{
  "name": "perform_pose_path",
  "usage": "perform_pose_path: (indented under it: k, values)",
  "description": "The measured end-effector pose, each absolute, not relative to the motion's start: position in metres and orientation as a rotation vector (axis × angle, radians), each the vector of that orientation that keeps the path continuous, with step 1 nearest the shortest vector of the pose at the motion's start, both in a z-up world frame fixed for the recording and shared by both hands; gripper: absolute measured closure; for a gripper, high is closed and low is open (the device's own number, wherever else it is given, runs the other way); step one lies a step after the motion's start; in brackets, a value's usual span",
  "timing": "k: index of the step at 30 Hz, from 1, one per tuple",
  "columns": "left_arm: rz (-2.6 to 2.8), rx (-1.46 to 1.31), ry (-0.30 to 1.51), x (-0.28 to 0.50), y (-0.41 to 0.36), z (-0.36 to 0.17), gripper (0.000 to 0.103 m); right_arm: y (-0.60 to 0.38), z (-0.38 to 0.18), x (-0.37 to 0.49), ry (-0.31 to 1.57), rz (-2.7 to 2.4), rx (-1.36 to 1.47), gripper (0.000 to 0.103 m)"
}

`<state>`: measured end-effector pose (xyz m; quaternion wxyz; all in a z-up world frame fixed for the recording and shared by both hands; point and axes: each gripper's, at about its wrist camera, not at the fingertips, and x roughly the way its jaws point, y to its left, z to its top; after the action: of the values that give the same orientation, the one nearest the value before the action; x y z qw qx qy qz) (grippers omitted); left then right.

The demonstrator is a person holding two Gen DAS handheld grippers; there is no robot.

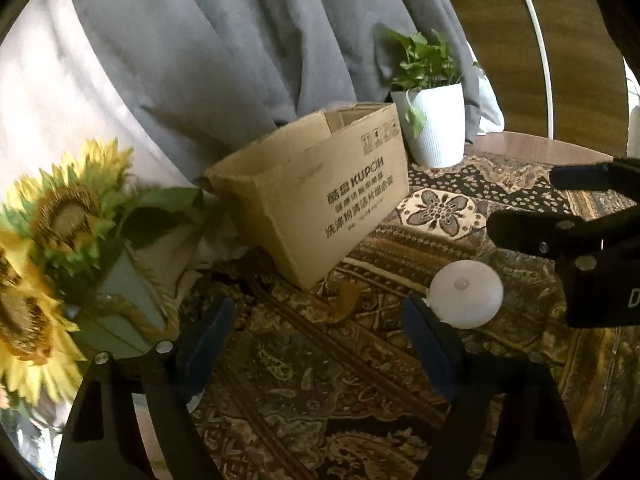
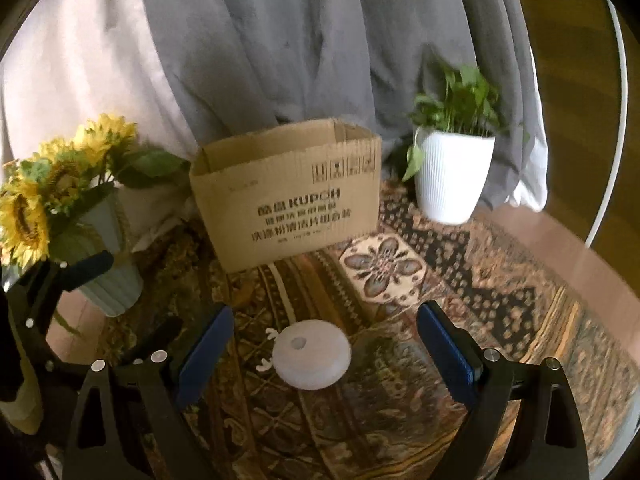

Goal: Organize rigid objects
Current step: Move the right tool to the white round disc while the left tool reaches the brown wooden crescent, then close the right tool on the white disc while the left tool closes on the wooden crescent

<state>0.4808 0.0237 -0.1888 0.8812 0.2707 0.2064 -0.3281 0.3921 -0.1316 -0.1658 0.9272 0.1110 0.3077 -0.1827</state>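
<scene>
A white round disc-shaped object [image 2: 312, 354] lies on the patterned table cover, between and just ahead of my right gripper's [image 2: 324, 344] open fingers. It also shows in the left wrist view [image 1: 466, 294], to the right of my left gripper [image 1: 320, 328], which is open and empty. An open cardboard box [image 2: 286, 196] with printed text stands behind the disc; it also shows in the left wrist view [image 1: 316, 196]. The right gripper [image 1: 568, 208] shows at the right edge of the left wrist view.
A pale vase of sunflowers [image 2: 52, 200] stands at the left, close to my left gripper [image 2: 72, 276]. A white ribbed pot with a green plant [image 2: 452, 176] stands at the back right. Grey curtains [image 2: 300, 40] hang behind. The table edge [image 2: 580, 240] curves on the right.
</scene>
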Motion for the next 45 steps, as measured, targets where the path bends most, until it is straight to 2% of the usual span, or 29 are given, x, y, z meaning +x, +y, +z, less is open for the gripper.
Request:
perform_pose_path:
  k: [3,28,45]
  values:
    - [-0.694,0.562,0.456,0.492,0.024,-0.198,0.023,-0.13,-0.177,0.401,0.651,-0.385,0.257,0.009]
    - [-0.843,0.594,0.578,0.552,-0.005,-0.25,0.035,-0.133,-0.233,0.439,0.767,-0.516,0.394,0.009]
    - [-0.899,0.614,0.698,0.58,-0.03,-0.267,0.061,-0.142,-0.259,0.453,0.811,-0.534,0.441,0.012]
